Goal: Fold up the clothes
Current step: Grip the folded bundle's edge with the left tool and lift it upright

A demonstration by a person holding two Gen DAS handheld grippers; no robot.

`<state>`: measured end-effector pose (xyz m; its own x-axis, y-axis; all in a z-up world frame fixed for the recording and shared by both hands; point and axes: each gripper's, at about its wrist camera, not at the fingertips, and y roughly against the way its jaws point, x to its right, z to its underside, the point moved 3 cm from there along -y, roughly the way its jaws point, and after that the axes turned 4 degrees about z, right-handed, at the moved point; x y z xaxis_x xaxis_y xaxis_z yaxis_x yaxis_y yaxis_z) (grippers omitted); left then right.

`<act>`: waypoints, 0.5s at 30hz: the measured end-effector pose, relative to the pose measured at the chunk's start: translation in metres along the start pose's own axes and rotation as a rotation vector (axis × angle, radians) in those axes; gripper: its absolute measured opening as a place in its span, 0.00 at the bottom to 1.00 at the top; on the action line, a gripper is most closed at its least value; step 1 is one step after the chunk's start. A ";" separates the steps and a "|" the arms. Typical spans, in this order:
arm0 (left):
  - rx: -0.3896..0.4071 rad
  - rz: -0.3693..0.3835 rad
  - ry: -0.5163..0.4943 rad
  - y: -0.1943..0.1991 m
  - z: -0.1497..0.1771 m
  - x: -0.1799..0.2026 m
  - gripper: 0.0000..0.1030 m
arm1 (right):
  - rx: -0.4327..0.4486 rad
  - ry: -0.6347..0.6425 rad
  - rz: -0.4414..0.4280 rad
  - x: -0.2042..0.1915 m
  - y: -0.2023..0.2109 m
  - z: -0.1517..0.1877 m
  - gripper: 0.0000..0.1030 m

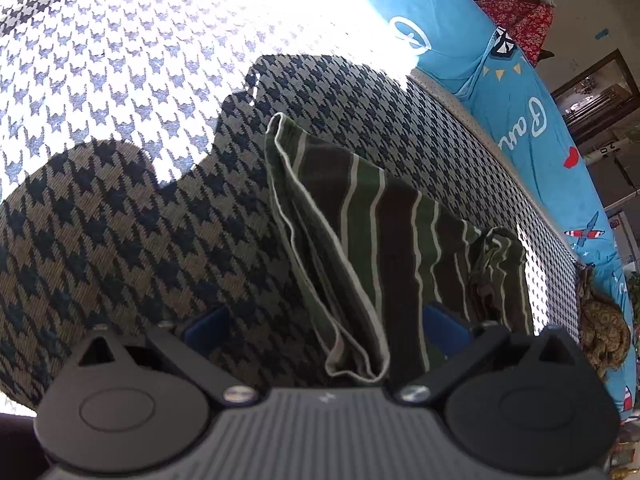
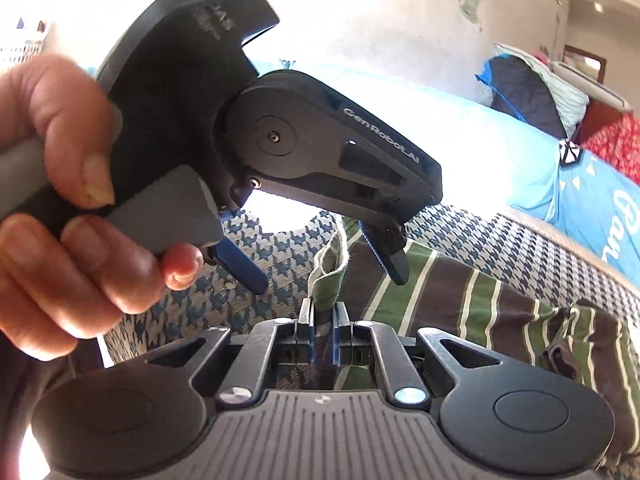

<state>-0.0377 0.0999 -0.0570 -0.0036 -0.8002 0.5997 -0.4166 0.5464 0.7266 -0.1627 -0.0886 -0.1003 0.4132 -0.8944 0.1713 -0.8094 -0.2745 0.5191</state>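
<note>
Left wrist view: the left gripper [image 1: 324, 330] is hanging over a houndstooth cover [image 1: 120, 220], its blue fingers [image 1: 206, 326] spread wide and gripping nothing. The striped garment [image 1: 360, 240], soft knit in green and brown with thin pale lines, is running from 12 o'clock down between the fingers, a doubled pale-edged corner drooping toward the camera; its far end is bunching at 3 o'clock. A glossy blue sheet [image 1: 520, 92] is curving along the 2 o'clock edge. Right wrist view: the right gripper [image 2: 323, 330] is pinching a frayed green corner of the garment, jaws nearly closed on it. A hand [image 2: 68, 184] at 9 o'clock is holding the left gripper, jaws apart above the cloth. Judgement: a fold is mid-way, corner raised; next calls for the free gripper taking a matching edge, cloth kept taut.
</note>
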 end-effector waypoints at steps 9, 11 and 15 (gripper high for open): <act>-0.035 0.078 0.036 -0.031 -0.020 0.008 0.70 | -0.012 -0.089 -0.013 0.026 -0.005 -0.001 0.07; -0.039 0.091 0.042 -0.036 -0.024 0.009 0.62 | -0.021 -0.075 -0.005 0.023 -0.005 -0.002 0.07; -0.030 0.080 0.042 -0.036 -0.023 0.008 0.44 | -0.065 -0.023 0.023 0.019 -0.014 0.003 0.20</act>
<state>-0.0012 0.0791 -0.0705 0.0020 -0.7428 0.6695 -0.3887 0.6162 0.6849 -0.1449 -0.1030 -0.1070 0.3845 -0.9083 0.1646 -0.7894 -0.2311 0.5687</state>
